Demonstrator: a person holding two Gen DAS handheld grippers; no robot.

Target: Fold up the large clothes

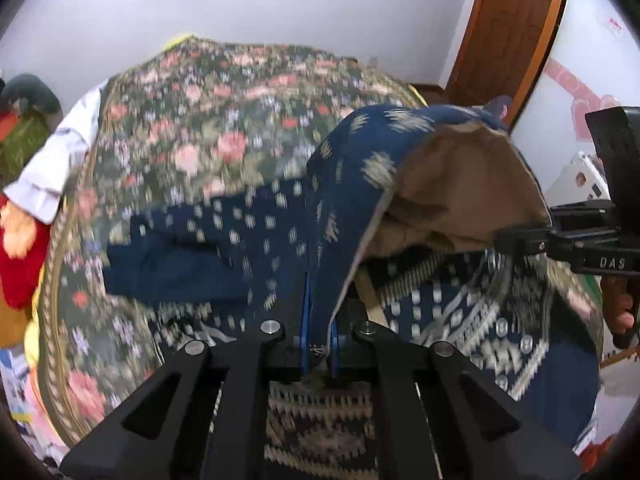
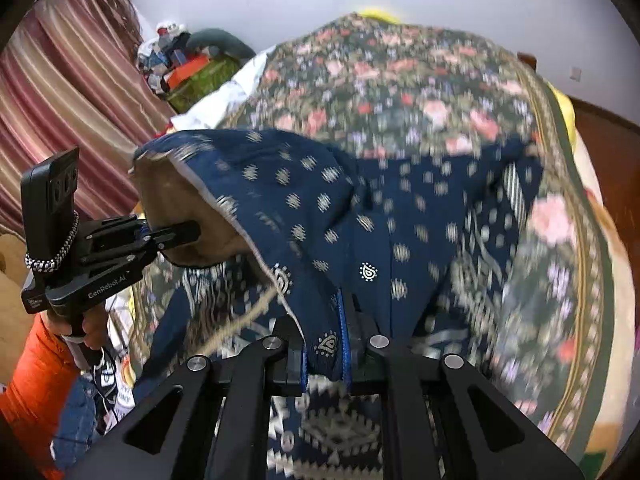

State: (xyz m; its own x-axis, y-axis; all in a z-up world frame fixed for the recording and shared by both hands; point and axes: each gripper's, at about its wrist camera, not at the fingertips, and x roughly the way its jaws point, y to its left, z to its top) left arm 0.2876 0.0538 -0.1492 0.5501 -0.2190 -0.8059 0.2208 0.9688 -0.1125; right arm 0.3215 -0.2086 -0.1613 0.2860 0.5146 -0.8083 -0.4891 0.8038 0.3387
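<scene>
I am pinching the blue dress [image 1: 280, 220] hem shut in my left hand-held gripper [image 1: 318, 350] and right hand-held gripper [image 2: 326, 346], lifting it to fold over the bed [image 1: 192, 92].

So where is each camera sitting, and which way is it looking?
Left wrist view: sits on the left gripper, looking down along its fingers at the blue dress on the floral bedspread; the right gripper and a hand show at right.
Right wrist view: sits on the right gripper, looking down at the same dress; the left gripper, a hand and an orange sleeve show at left.
Shared: dress, bedspread, both grippers pinching cloth.
</scene>
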